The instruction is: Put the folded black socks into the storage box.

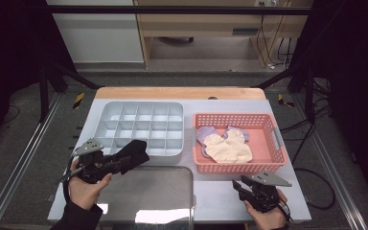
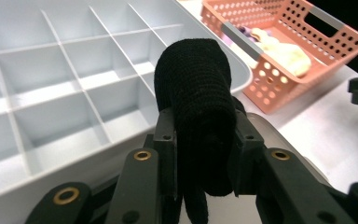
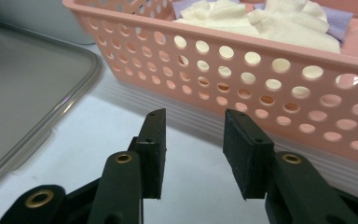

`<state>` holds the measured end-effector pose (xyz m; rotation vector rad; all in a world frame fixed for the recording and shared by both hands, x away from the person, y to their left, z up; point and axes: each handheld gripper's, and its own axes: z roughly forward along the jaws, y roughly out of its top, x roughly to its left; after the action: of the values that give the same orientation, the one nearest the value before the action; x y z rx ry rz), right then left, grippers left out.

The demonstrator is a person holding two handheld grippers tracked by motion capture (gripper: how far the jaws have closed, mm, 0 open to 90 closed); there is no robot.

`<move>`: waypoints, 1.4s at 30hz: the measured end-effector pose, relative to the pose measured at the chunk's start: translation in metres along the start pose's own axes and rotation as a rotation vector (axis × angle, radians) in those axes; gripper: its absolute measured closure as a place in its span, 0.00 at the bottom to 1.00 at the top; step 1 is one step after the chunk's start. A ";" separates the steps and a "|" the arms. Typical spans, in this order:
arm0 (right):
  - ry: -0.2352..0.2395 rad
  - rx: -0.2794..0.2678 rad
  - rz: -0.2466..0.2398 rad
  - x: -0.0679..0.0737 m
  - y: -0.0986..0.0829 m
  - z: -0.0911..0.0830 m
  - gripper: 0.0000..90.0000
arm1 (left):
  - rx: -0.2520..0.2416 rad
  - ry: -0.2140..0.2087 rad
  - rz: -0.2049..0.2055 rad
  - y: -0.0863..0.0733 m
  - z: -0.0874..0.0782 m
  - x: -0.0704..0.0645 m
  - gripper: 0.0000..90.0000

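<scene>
Left tongs [image 2: 200,140] clenching a rolled black sock [image 2: 198,93], holding it just above the near right corner of the grey divided tray [image 1: 124,120]. Right tongs [image 3: 193,140] resting released, jaws apart, over the tabletop [image 1: 220,191] just before the pink basket [image 3: 270,79]. Lying inside that basket: cream and lilac socks [image 1: 227,146]. Sitting near the front edge: a clear lid [image 1: 158,191].

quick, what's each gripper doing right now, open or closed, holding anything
Left gripper: closed on a rolled black sock, near the grey divided tray.
Right gripper: open, holding nothing, facing the pink basket.
</scene>
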<state>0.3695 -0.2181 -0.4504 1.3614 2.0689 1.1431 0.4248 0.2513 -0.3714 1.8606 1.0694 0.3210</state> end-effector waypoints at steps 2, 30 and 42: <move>0.002 -0.002 0.000 0.000 0.000 0.000 0.67 | -0.006 0.010 -0.005 0.004 -0.001 0.004 0.76; 0.029 0.024 -0.008 0.001 -0.003 0.007 0.67 | 0.060 0.170 -0.131 0.013 0.022 0.072 0.76; 0.034 0.032 -0.005 0.001 -0.003 0.009 0.68 | 0.121 0.182 -0.115 0.006 0.026 0.082 0.76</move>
<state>0.3737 -0.2145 -0.4582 1.3605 2.1218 1.1428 0.4913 0.2987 -0.3972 1.8945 1.3399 0.3711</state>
